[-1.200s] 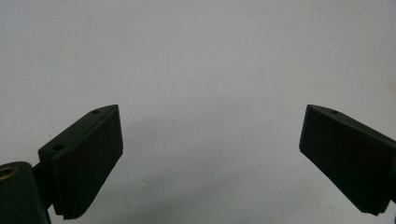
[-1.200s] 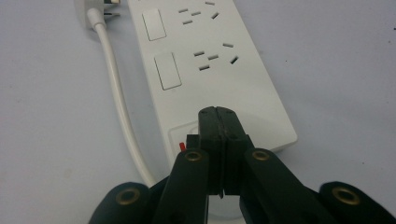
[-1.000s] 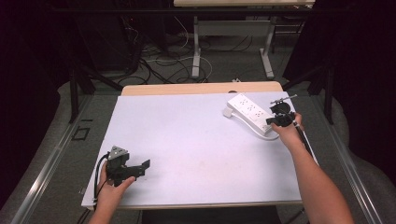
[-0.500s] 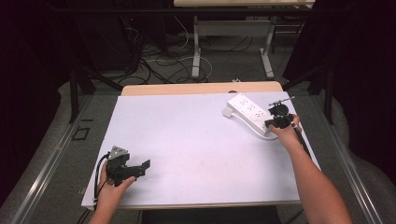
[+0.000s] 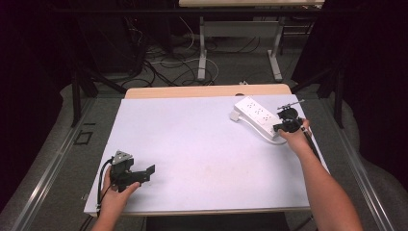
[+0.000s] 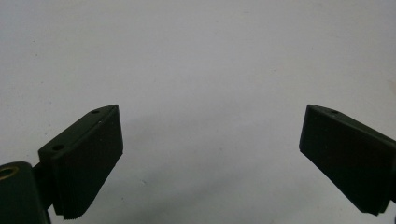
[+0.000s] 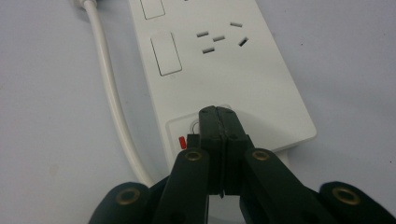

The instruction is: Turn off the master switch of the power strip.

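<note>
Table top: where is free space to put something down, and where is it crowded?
The middle of the table, between the left gripper and the power strip, is bare. It is crowded at the far right, where the right gripper rests on the strip.

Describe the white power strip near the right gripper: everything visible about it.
The power strip is a long white block, plastic by its look, lying flat at the table's far right. Its top shows socket slots and rectangular rocker switches; a white cable leaves one side. At its near end sits a recessed main switch with a small red mark. The right gripper, jaws shut, rests its tips on that switch.
</note>
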